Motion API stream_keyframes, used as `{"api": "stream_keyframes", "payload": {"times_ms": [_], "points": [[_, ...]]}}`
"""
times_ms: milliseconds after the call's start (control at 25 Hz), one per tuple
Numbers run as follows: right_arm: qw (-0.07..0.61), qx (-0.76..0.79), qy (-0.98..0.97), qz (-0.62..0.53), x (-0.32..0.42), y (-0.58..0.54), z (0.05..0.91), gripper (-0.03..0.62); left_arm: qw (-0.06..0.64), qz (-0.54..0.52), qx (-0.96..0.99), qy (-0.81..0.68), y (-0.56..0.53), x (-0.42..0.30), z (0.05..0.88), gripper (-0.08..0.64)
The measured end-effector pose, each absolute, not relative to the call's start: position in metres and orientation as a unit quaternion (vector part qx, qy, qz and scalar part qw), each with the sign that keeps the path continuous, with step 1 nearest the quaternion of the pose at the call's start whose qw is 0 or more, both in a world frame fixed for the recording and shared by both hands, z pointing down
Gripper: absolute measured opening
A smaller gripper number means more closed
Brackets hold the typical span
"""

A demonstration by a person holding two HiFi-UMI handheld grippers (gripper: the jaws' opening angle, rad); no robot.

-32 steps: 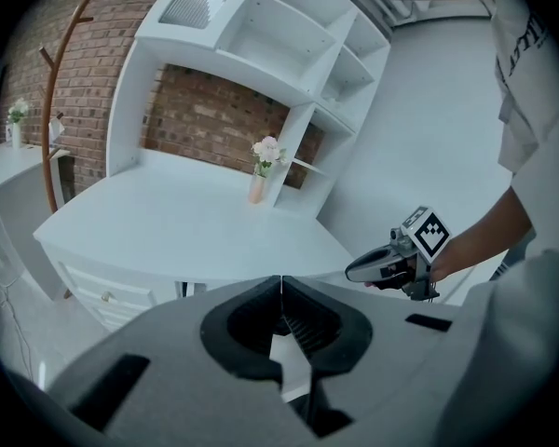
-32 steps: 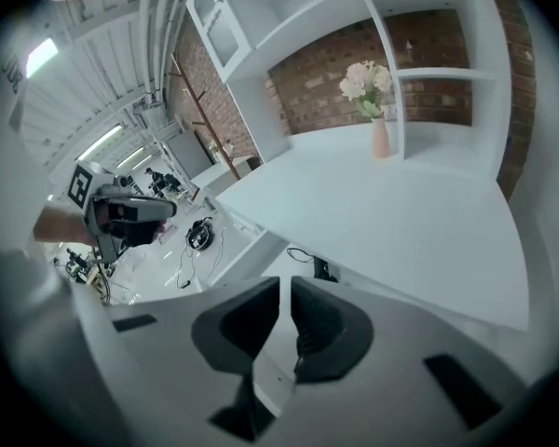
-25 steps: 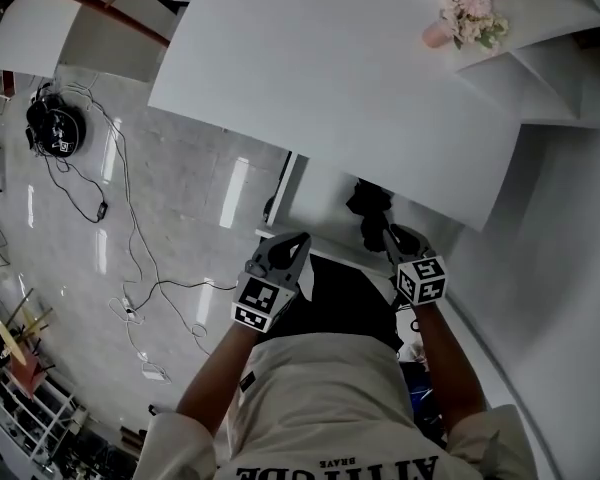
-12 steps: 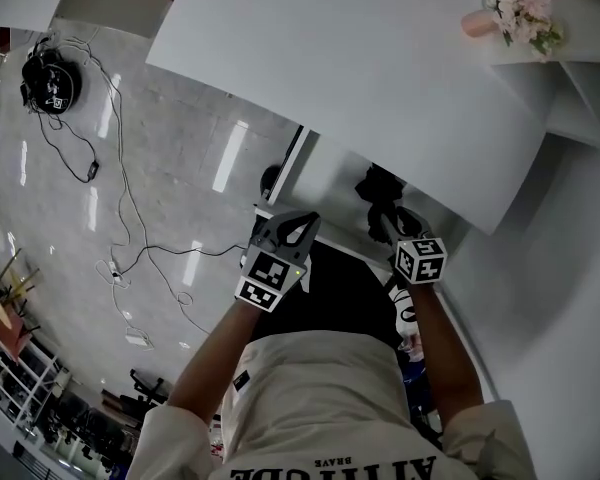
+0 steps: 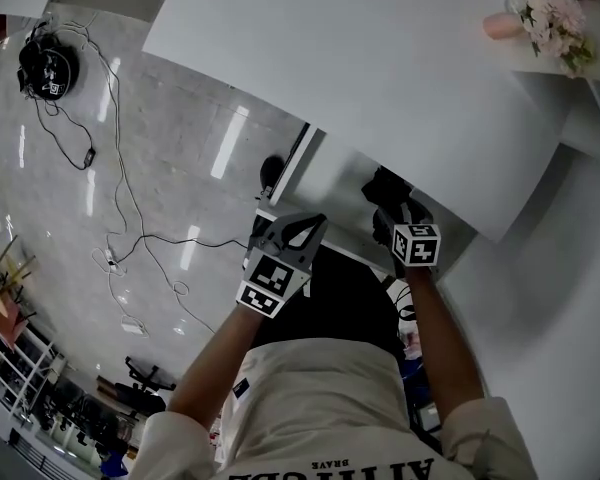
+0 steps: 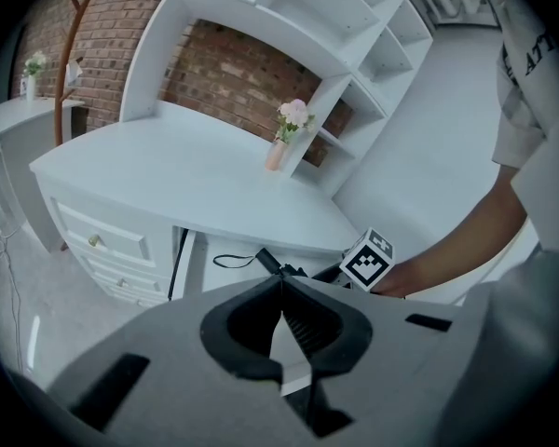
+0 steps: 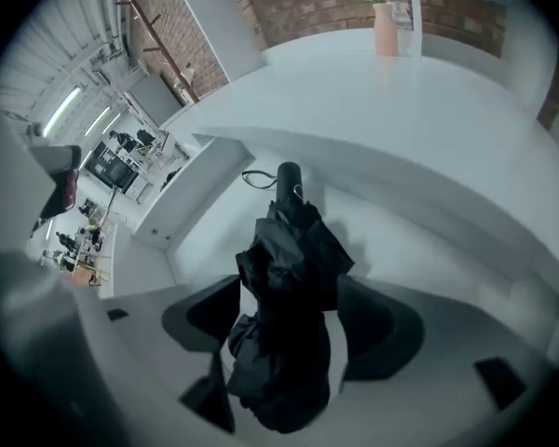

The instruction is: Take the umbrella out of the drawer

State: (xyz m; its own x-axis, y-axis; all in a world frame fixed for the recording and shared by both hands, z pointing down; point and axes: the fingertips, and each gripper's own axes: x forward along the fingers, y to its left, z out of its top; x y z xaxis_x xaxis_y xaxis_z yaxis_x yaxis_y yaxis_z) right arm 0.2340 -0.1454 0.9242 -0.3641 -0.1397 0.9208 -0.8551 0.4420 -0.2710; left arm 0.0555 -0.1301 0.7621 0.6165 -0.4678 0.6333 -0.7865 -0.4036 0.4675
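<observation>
1. Head view: the wide white desk top [image 5: 360, 68] hangs over the open drawer [image 5: 325, 183], so the back part of the drawer is covered from above (only its front part shows).
2. A pink vase [image 5: 502, 25] with flowers stands at the far corner of the desk top, well apart from the drawer. Black cables [image 5: 120, 208] lie on the floor [image 5: 190, 138] to the left.
3. In the left gripper view, small drawers with knobs [image 6: 102, 242] are on the left side of the desk, and a brick wall [image 6: 252, 73] is behind the shelves [image 6: 354, 26].
4. The umbrella [image 7: 284, 268] lies inside the drawer, on its white bottom. It is black and folded, but the fabric is loose and crumpled, not wrapped tight. Its handle [image 7: 288, 175] points to the far end, with a thin strap [image 7: 254, 177] looped beside it.
5. The right gripper [image 7: 284, 329] points steeply down over the umbrella. Its jaws are opening, already wide apart, with the near end of the umbrella between them, and the pads do not press on it.
6. The left gripper [image 6: 281, 285] is near the front edge of the drawer. Its fingers are together at the tips, with nothing between.
</observation>
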Motion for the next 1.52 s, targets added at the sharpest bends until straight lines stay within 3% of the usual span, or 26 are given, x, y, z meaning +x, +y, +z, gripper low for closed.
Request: {"api": "stream_keyframes", "payload": {"times_ms": [760, 1080, 1520], "points": [[0.533, 0.361, -0.695, 0.319, 0.217, -0.159, 0.978, 0.316, 0.411, 0.213, 0.796, -0.389, -0.132, 0.054, 0.782, 0.025], [0.532, 0.313, -0.741, 0.263, 0.2, -0.162, 0.96, 0.249, 0.41, 0.217, 0.793, -0.394, -0.133, 0.049, 0.776, 0.026], [0.513, 0.248, -0.776, 0.271, 0.19, -0.133, 0.937, 0.235, 0.405, 0.212, 0.791, -0.406, -0.131, 0.051, 0.775, 0.026]]}}
